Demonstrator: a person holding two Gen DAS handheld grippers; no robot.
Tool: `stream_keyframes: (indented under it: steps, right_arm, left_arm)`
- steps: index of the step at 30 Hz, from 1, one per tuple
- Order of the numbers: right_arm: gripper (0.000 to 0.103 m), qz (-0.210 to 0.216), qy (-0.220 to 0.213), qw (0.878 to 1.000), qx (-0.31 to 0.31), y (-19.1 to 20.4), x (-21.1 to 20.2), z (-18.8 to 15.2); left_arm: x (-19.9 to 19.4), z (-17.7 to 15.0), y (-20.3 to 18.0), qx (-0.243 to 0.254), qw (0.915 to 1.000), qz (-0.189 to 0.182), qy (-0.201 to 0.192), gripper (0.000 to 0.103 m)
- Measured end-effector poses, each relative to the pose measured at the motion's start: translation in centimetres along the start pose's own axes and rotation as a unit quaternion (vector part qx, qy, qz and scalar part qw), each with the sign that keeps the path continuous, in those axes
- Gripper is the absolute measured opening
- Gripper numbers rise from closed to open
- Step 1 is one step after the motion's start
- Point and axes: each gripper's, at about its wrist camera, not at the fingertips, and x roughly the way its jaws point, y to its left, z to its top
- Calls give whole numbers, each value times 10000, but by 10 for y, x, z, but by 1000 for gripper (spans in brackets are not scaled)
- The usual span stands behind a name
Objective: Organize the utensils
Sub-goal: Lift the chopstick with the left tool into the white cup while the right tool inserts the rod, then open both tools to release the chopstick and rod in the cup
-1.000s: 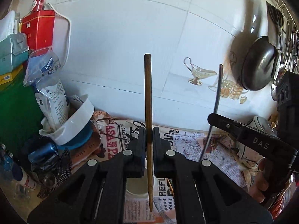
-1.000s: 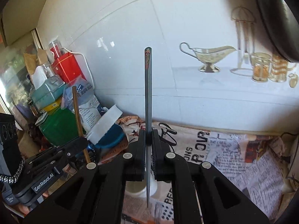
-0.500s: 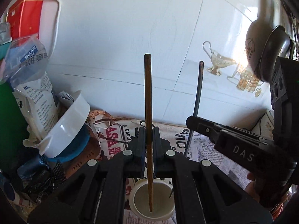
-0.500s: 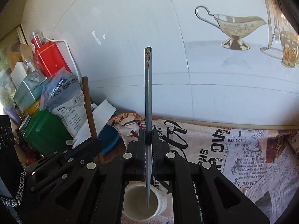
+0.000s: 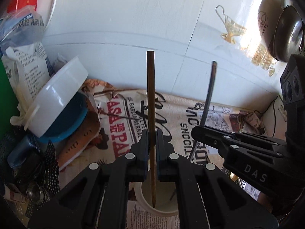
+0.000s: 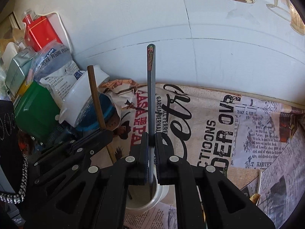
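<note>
Left gripper [image 5: 152, 143] clamps the brown chopstick [image 5: 151, 99] upright, right gripper [image 6: 151, 143] clamps the grey chopstick [image 6: 151, 95] upright, tips down in the white cup [image 5: 144, 208].

A slim, round brown wooden chopstick [image 5: 151, 114] stands upright, pinched at mid-length, its blunt top end up and its tapered tip reaching down into the mouth of a small white round cup [image 5: 144, 206]. Beside it, to the right, a thin flat grey chopstick with a patterned top end [image 6: 151, 99] also stands upright, clamped at mid-length, its lower tip inside the same white cup [image 6: 162, 192]. The cup stands upright on a newspaper-print cloth, open side up, its inside pale and otherwise bare.
</note>
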Motion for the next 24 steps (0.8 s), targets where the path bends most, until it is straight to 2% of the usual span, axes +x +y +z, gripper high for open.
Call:
stream_keyframes:
  steps: [9, 17, 20, 24]
  right_arm:
    - [7, -15, 322, 9994, -142, 2, 4, -10]
    - [8, 53, 387, 9990, -195, 2, -10, -13]
    - [9, 54, 369, 9991, -214, 2, -19, -14]
    - [18, 61, 306, 9991, -298, 2, -35, -16]
  left_arm:
    - [3, -13, 6, -109, 9988, 36, 481, 5]
    - [-9, -22, 0, -29, 9976, 185, 662, 5]
    - [-17, -25, -3, -9, 9973, 253, 692, 8]
    - [-34, -24, -10, 33, 9975, 362, 598, 19]
